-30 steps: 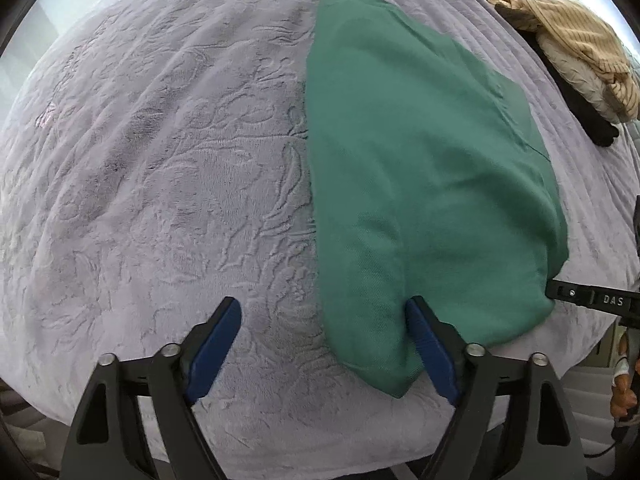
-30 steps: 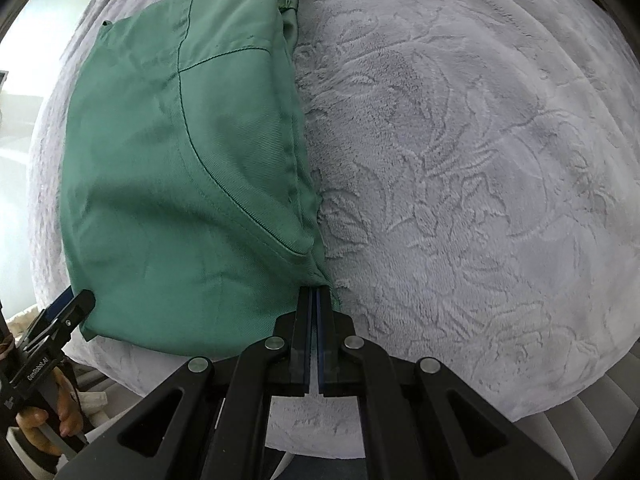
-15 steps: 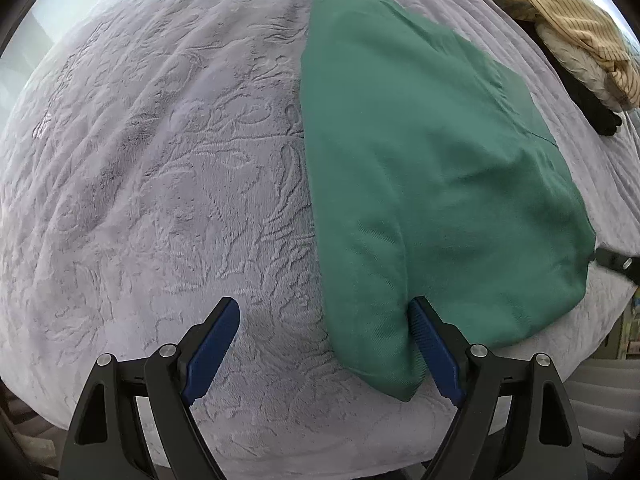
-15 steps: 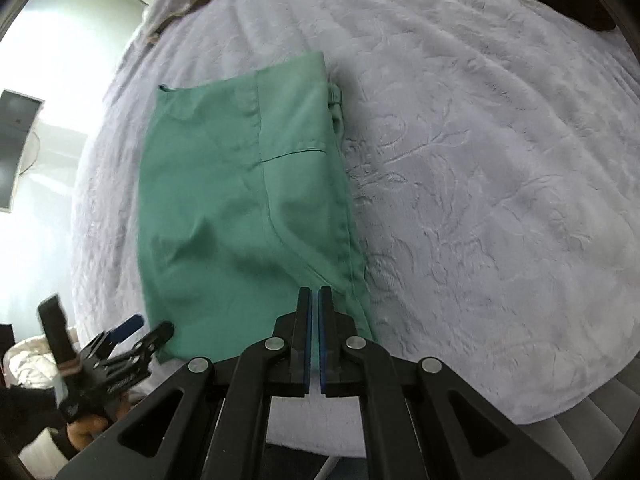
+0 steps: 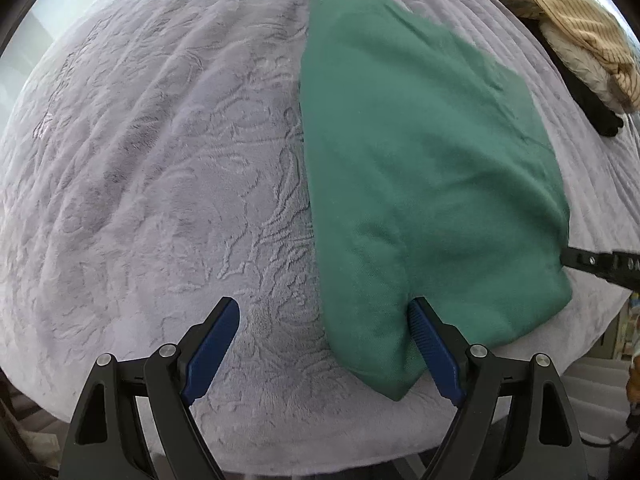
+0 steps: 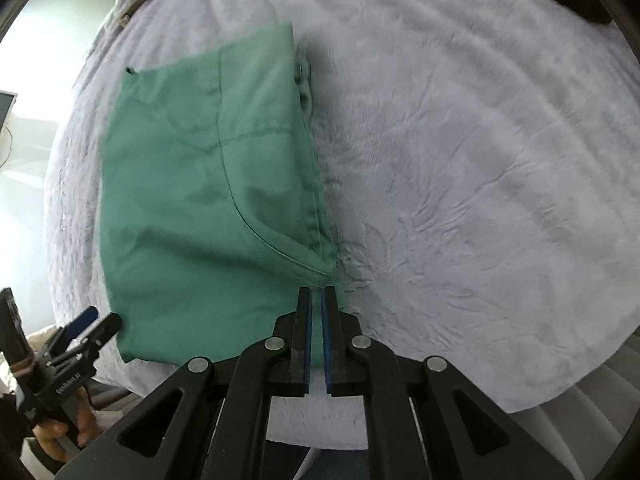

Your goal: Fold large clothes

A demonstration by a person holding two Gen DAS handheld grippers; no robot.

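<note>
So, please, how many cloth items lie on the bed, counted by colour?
Green folded garment: 1
Yellow striped garment: 1
Cream fluffy item: 1
Black item: 1
Total: 4, all resting on the grey bedspread.

Pale lilac embossed bedspread (image 5: 160, 200), bright pale wall (image 6: 52, 40) beyond, dark screen (image 6: 6, 108) at left.

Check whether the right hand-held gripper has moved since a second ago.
Yes. The right hand-held gripper has lifted up and away from the green garment, which looks smaller against the grey bedspread; its jaws are opening, empty.
</note>
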